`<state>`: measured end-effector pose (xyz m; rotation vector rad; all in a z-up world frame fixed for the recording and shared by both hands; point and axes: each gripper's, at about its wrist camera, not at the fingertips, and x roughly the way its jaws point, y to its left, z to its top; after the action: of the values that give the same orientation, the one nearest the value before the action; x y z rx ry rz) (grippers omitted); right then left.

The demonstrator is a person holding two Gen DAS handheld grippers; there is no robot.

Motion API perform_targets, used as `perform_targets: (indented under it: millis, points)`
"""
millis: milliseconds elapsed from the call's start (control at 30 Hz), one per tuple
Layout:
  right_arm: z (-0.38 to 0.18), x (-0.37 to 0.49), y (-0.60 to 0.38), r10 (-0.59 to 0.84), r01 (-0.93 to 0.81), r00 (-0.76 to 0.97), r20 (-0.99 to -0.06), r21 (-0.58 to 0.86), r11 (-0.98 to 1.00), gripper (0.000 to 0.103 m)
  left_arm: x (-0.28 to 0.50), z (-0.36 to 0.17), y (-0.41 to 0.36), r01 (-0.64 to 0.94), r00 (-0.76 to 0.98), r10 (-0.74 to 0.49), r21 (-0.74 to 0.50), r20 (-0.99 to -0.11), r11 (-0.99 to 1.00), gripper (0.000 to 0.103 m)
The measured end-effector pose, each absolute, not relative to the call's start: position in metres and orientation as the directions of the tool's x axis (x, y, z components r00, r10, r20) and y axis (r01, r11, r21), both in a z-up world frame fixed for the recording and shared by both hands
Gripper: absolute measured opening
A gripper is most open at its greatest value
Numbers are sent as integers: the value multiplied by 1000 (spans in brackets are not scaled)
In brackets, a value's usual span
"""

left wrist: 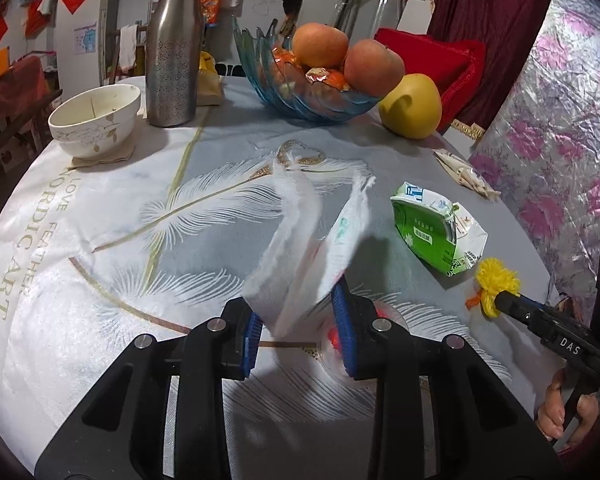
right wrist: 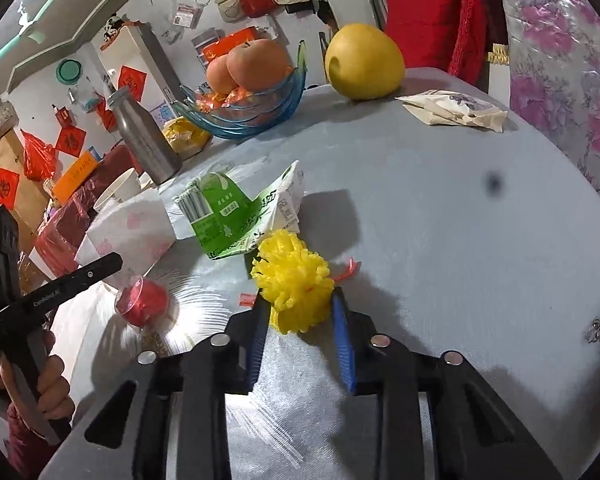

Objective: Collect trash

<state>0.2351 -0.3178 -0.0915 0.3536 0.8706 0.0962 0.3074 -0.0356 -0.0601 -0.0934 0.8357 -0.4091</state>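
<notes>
My left gripper (left wrist: 296,320) is shut on a folded white tissue (left wrist: 300,248) and holds it above the table; the tissue also shows in the right wrist view (right wrist: 128,228). My right gripper (right wrist: 300,316) is shut on a yellow yarn pompom (right wrist: 296,280), also seen in the left wrist view (left wrist: 496,280). A crushed green and white carton (left wrist: 436,228) lies on the table between the grippers; the right wrist view shows it too (right wrist: 236,216). A small clear cup with red contents (right wrist: 142,304) lies under the left gripper. A beige wrapper (right wrist: 456,112) lies near the far right edge.
A glass fruit bowl (left wrist: 300,92) with apples, a yellow pomelo (left wrist: 412,106), a steel flask (left wrist: 172,52) and a white bowl (left wrist: 96,120) stand at the back of the round table (left wrist: 100,280). A flowered cover (left wrist: 560,140) hangs at the right.
</notes>
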Motion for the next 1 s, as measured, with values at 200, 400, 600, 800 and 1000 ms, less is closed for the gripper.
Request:
perform_targets:
  millis: [200, 400, 600, 800, 1000]
  points:
    - [-89, 232, -316, 226, 54, 647, -728, 340, 939, 30, 319, -72, -39, 298, 560, -376, -244, -738, 923, 33]
    - [-89, 233, -316, 238, 42, 647, -724, 346, 937, 29, 316, -63, -31, 295, 615, -376, -240, -693, 925, 6]
    - [-86, 231, -316, 245, 31, 659, -711, 351, 936, 28, 304, -51, -22, 301, 640, -416, -287, -646, 909, 6]
    - [-83, 222, -317, 287, 17, 673, -681, 402, 915, 27, 274, -34, -13, 301, 661, -395, -257, -637, 918, 6]
    - [-71, 208, -305, 332, -25, 686, -647, 435, 900, 27, 244, -12, 0, 292, 697, -380, -243, -608, 925, 6]
